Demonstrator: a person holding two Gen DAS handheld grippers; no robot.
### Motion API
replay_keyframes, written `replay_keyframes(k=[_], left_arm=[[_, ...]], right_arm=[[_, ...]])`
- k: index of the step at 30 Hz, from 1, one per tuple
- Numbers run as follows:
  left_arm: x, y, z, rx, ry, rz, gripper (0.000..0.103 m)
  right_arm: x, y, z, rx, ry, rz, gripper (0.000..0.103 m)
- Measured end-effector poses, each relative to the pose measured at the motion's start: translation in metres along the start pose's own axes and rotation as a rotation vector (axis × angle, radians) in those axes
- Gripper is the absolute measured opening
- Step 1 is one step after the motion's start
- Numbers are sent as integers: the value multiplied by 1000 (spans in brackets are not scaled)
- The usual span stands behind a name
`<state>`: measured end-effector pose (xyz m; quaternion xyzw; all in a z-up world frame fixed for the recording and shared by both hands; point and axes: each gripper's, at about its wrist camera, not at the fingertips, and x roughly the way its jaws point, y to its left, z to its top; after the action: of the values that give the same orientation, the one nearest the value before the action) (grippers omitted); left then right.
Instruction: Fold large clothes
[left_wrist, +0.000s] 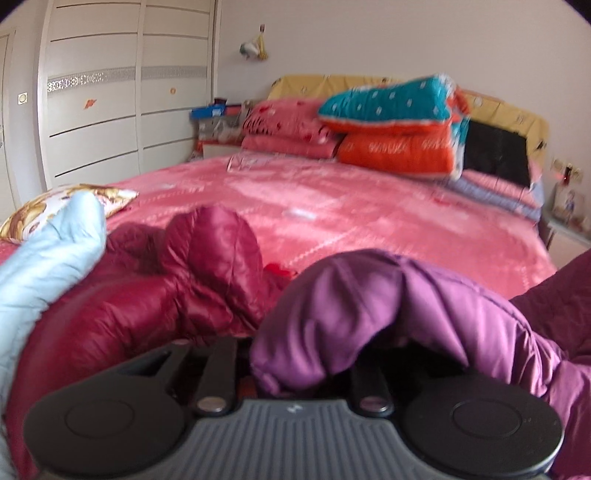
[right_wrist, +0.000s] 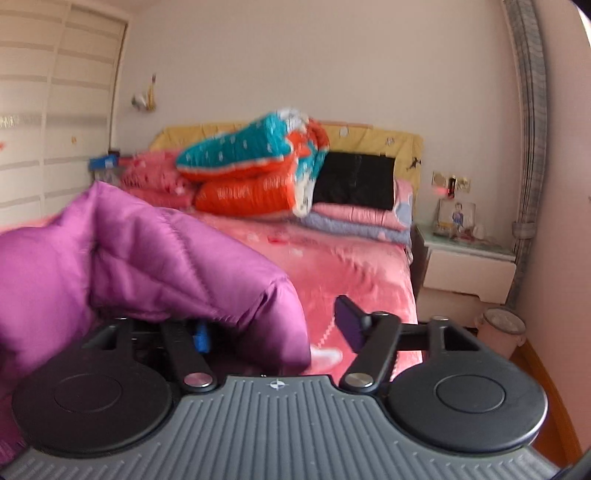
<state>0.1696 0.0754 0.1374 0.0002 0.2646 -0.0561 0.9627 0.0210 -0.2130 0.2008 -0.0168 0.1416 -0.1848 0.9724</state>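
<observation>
I'm laying the purple jacket (right_wrist: 155, 258) on the bed (left_wrist: 332, 206). My right claw (right_wrist: 273, 328) gapes wide; the left claw (left_wrist: 295, 365) is buried in fabric, so I can't tell. Next I'd back out and smooth it.

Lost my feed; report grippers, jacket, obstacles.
Right gripper open, purple jacket draped over one finger. Left gripper buried under it, state unclear. Maroon jacket crowds alongside.

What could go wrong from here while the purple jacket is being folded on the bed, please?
1. The purple jacket is draped over the open right hand-held gripper and could snag on its fingers.
2. The maroon jacket and light blue garment crowd it, so they may get tangled into the fold.
</observation>
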Motion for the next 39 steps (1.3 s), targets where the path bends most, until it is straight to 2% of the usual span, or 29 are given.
replay_keyframes(k=[1,4,7,9,12,16,19,22,26,32,36,39], left_arm=[[3,-1,-2,9,6,19,42],[11,1,-3,37,19,85,70],[5,13,-6,51,22,102,81],[-4,21,-10,59,26,99,84],[-24,27,-18,86,42,86,85],[-55,20,-32,187,50,93,85],[-81,10,-42,253,65,91,85],[-110,-2,-56,335,77,82,85],[-138,-29,-73,396,72,-14,84],[-123,-64,-64,393,77,-178,71],[-95,-82,-55,371,122,-259,58],[-75,-88,-46,306,131,-315,52]], right_arm=[[9,4,-7,-11,21,-5,100],[30,14,-26,-64,81,-49,102],[48,11,-43,-109,145,-75,103],[46,7,-55,-126,166,-78,103],[48,-7,-68,-112,204,-72,103],[37,-26,-84,-59,230,-33,103],[31,-46,-91,58,247,52,103],[15,-56,-99,166,253,98,103],[-3,-61,-114,280,231,144,103],[-3,-59,-127,282,201,175,103],[-8,-58,-128,267,183,180,103],[-7,-63,-131,299,174,192,103]])
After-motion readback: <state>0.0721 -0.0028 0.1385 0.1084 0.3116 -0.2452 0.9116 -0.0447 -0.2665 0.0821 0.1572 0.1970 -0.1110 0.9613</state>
